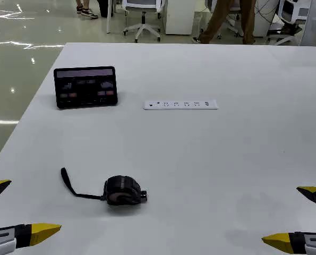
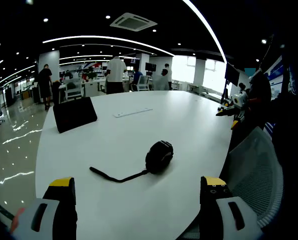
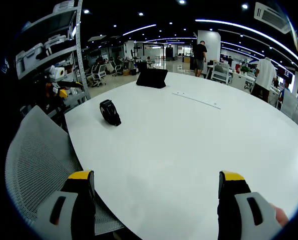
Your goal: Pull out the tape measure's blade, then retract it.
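left gripper spread wide and empty, right gripper likewise, tape measure untouched on white table

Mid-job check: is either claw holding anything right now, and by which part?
Nothing is held. The left claw and right claw are both open, apart from the tape measure, which lies on the table.
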Demonstrator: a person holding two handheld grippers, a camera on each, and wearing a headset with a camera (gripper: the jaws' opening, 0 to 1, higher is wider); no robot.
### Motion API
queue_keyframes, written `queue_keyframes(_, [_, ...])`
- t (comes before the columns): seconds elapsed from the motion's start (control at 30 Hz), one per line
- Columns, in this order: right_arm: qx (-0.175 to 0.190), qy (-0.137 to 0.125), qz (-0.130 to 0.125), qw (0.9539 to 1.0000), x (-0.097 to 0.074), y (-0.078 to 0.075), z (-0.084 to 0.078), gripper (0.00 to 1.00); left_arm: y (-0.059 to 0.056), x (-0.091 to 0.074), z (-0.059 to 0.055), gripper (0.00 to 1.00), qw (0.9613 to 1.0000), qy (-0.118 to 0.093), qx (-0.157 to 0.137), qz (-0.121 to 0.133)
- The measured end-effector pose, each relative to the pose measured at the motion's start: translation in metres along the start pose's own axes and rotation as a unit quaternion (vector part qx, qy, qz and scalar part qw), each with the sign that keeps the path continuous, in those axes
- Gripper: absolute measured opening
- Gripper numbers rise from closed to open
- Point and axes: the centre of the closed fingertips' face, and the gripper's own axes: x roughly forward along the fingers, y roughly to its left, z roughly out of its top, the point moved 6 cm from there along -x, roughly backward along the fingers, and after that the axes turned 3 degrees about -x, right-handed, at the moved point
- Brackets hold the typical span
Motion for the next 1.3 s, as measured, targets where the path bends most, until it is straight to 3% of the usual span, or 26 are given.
queue_keyframes(0.77, [-0.012, -0.007, -0.007, 0.9999, -0.001, -0.002, 0.004, 1.00, 0.000, 0.000, 0.005, 1.00, 1.0000, -0.005, 0.006, 0.000])
queue_keyframes(0.87, [-0.011, -0.011, -0.006, 0.9999, 0.000, -0.003, 0.005, 1.00, 0.004, 0.001, 0.005, 1.00, 0.9995, -0.005, 0.029, 0.015])
queue_keyframes(0.97, [-0.017, -0.012, -0.009, 0.9997, 0.001, -0.005, 0.007, 1.00, 0.009, 0.003, 0.004, 1.00, 0.9994, 0.003, 0.022, 0.025])
queue_keyframes(1.1, [-0.022, -0.012, -0.004, 0.9997, 0.006, -0.005, 0.012, 1.00, 0.010, 0.006, 0.004, 1.00, 0.9995, 0.010, 0.024, 0.016])
queue_keyframes(1.3, [-0.042, -0.008, 0.011, 0.9990, 0.022, -0.006, 0.023, 1.00, 0.004, 0.021, 0.018, 1.00, 0.9982, 0.025, 0.049, -0.025])
